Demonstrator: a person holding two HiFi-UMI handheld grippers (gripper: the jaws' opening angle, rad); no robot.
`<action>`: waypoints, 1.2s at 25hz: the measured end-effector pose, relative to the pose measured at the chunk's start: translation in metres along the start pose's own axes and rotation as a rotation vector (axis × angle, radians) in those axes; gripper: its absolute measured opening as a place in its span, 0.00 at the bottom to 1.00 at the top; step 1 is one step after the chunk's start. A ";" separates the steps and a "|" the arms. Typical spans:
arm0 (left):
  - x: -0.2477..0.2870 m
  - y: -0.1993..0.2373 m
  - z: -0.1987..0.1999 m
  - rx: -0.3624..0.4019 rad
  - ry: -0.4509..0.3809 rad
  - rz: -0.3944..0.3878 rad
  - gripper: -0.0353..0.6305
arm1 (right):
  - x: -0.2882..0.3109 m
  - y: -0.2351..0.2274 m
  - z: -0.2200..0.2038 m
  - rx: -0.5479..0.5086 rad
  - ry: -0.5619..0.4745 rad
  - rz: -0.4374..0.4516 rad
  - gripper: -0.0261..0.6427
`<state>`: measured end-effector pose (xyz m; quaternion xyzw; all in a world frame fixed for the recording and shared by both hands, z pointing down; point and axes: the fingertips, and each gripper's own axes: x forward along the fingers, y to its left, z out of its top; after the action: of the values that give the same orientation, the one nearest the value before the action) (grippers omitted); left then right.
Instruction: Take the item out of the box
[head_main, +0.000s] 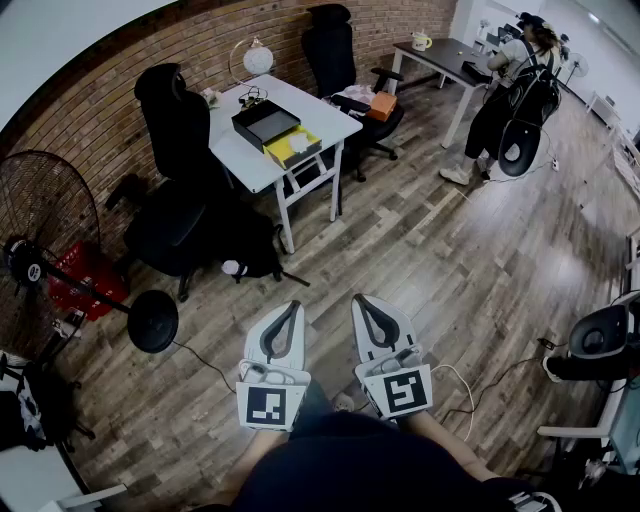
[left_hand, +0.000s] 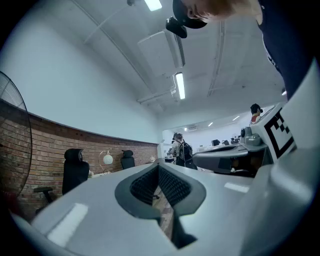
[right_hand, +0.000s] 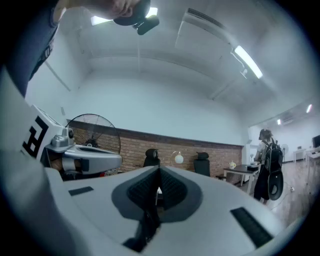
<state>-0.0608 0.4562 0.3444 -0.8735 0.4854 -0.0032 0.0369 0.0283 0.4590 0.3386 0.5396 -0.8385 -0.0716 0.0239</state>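
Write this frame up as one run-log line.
stage: box not yet reached | left gripper: shut, empty | right gripper: shut, empty | black box: on white table, across the floor from both grippers

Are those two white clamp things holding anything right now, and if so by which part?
Nothing is held. The white left gripper and white right gripper are both shut and empty.

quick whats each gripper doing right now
Left gripper: closed, holding nothing.
Right gripper: closed, holding nothing.
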 end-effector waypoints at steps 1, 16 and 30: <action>-0.007 0.000 0.005 0.007 -0.012 0.005 0.07 | -0.005 0.005 0.005 -0.012 -0.010 0.001 0.06; -0.057 -0.030 0.031 0.051 -0.061 0.006 0.07 | -0.060 0.027 0.030 0.015 -0.067 -0.021 0.06; -0.034 -0.024 0.021 0.030 -0.036 0.041 0.19 | -0.046 0.012 0.027 -0.013 -0.086 0.012 0.06</action>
<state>-0.0576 0.4992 0.3264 -0.8628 0.5021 0.0060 0.0586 0.0339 0.5080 0.3149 0.5310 -0.8414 -0.1001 -0.0080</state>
